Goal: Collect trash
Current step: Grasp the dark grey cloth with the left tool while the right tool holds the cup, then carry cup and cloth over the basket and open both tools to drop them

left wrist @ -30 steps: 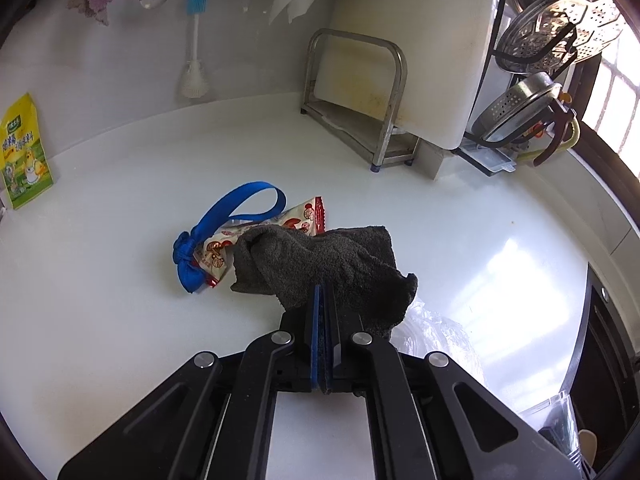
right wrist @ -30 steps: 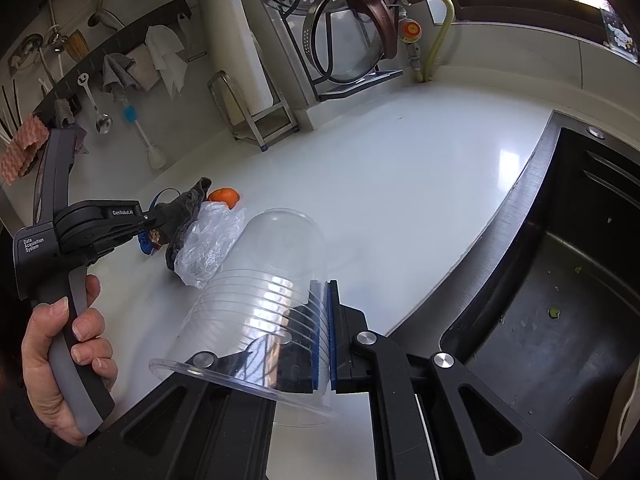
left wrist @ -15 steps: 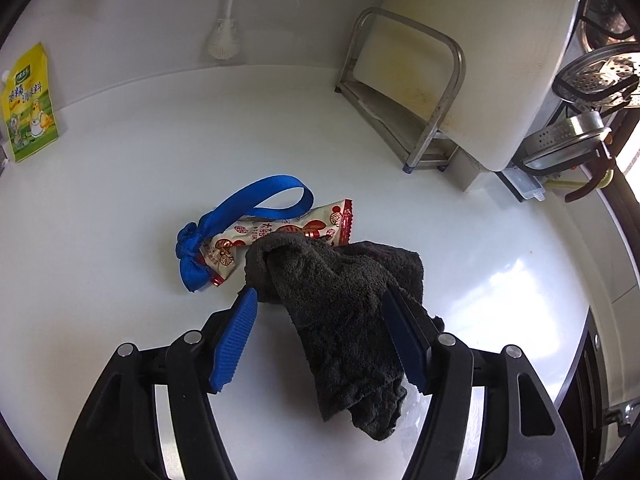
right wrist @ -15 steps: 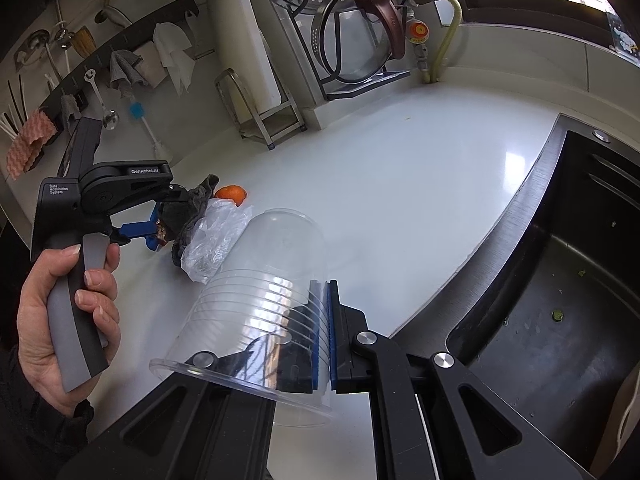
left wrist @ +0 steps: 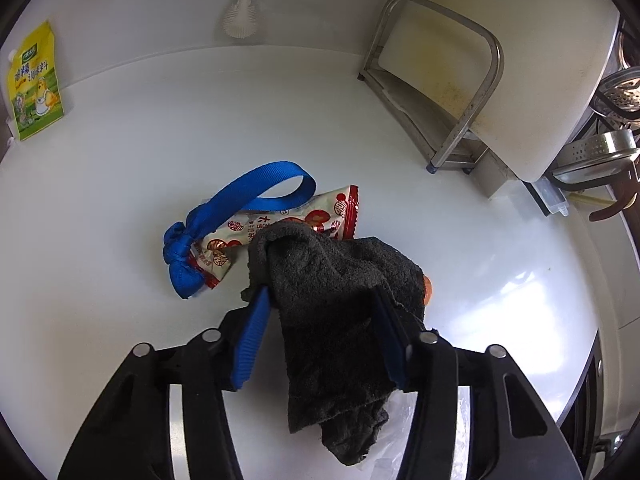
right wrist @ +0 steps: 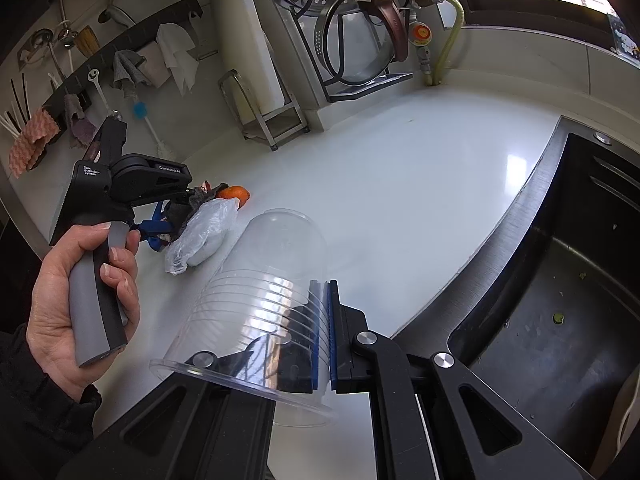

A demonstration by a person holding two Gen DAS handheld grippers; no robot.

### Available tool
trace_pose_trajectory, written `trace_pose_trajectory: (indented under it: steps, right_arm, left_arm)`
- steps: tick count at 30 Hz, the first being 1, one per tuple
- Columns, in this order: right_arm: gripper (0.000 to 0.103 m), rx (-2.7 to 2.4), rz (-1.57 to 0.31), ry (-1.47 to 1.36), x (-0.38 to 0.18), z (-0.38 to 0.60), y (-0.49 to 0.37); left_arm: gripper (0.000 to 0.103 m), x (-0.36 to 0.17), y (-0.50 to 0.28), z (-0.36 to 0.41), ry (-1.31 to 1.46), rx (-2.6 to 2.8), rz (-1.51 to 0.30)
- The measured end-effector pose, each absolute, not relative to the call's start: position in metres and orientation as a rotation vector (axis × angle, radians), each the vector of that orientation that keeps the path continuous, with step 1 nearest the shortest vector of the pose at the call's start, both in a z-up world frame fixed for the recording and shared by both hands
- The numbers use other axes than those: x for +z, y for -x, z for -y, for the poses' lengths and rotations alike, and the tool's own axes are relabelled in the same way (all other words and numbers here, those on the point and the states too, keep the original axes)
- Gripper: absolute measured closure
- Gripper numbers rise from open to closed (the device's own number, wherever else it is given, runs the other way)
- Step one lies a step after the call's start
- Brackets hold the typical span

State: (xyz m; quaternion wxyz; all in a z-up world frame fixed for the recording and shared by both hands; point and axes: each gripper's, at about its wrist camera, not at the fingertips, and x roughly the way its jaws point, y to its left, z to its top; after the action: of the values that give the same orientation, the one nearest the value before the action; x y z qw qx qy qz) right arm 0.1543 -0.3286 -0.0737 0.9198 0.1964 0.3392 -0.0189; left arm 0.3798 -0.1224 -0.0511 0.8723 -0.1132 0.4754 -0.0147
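My left gripper (left wrist: 320,304) is open, its jaws on either side of a dark grey rag (left wrist: 336,312) lying on the white counter. Under the rag's far end lie a red-and-white snack wrapper (left wrist: 280,228) and a blue ribbon loop (left wrist: 240,204). A crumpled clear plastic bag (right wrist: 204,236) and an orange peel (right wrist: 236,194) lie beside the rag. My right gripper (right wrist: 322,332) is shut on the wall of a clear plastic cup (right wrist: 264,280), held on its side above the counter, mouth toward the camera. The left gripper also shows in the right wrist view (right wrist: 188,196).
A cutting board in a metal stand (left wrist: 472,64) is at the back right. A yellow seasoning packet (left wrist: 36,84) leans on the wall at left. A black sink (right wrist: 560,280) lies to the right. Pot lids hang on a rack (right wrist: 352,32) behind.
My left gripper has opened and moved forward and down over the rag, which now lies between its jaws. The right gripper and cup have hardly moved.
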Motion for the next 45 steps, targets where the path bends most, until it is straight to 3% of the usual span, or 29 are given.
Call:
trace_pose_trajectory:
  steps: [1,4,13,33,45]
  right_arm:
    - [0.099,-0.039,-0.697,-0.404,-0.074,0.329,-0.154]
    - [0.099,-0.039,-0.697,-0.406,-0.074,0.329,-0.155]
    - [0.099,-0.037,-0.700,-0.415,-0.074,0.330,-0.155]
    - [0.099,-0.032,-0.693,-0.428,-0.074,0.333,-0.154]
    - [0.099,-0.020,-0.677,-0.386,-0.066,0.321,-0.134]
  left_arm:
    - [0.067,-0.051,-0.379,0.122,0.231,-0.037,-0.994]
    - [0.075,-0.050,-0.377,0.122,0.230,-0.059,-0.987]
    - [0.088,-0.035,-0.366,0.124,0.208,-0.105,-0.943]
    - [0.094,0.050,-0.297,0.080,0.092,-0.185,-0.749]
    - [0.094,0.048,-0.207,0.052,-0.025,-0.203,-0.682]
